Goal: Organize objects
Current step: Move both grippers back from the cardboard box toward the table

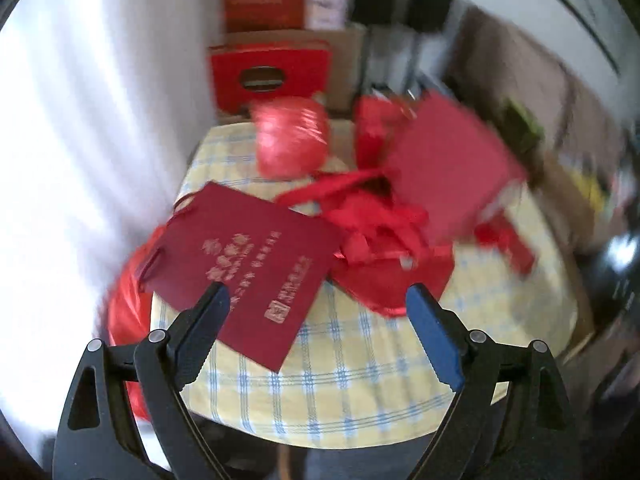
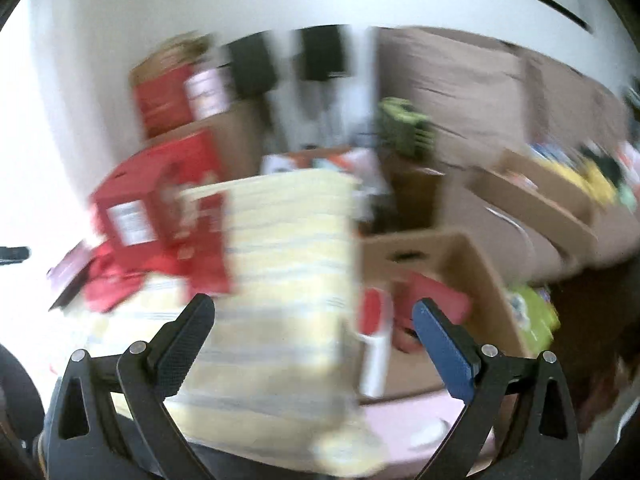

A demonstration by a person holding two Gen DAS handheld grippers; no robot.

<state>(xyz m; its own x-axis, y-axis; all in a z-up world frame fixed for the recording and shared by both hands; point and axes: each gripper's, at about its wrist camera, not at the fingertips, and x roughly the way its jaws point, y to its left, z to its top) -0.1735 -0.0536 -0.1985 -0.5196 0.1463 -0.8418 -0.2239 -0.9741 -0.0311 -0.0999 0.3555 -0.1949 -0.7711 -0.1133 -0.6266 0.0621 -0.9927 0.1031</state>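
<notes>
In the left wrist view a round table with a yellow checked cloth [image 1: 340,380] bears a flat dark red paper bag with gold print [image 1: 248,272], a heap of red cloth bags [image 1: 384,248], a shiny red plastic bag [image 1: 292,136] and a blurred dark red bag [image 1: 452,168] above the heap. My left gripper [image 1: 318,300] is open and empty, just above the flat bag's near edge. My right gripper [image 2: 314,312] is open and empty over the cloth [image 2: 280,264]; a red box [image 2: 160,208] stands to its left. The right wrist view is blurred.
Red gift boxes [image 1: 272,72] and cardboard cartons are stacked behind the table by a white curtain [image 1: 80,140]. An open cardboard box [image 2: 452,280] with a red item inside stands on the floor right of the table. More cartons [image 2: 540,200] lie further right.
</notes>
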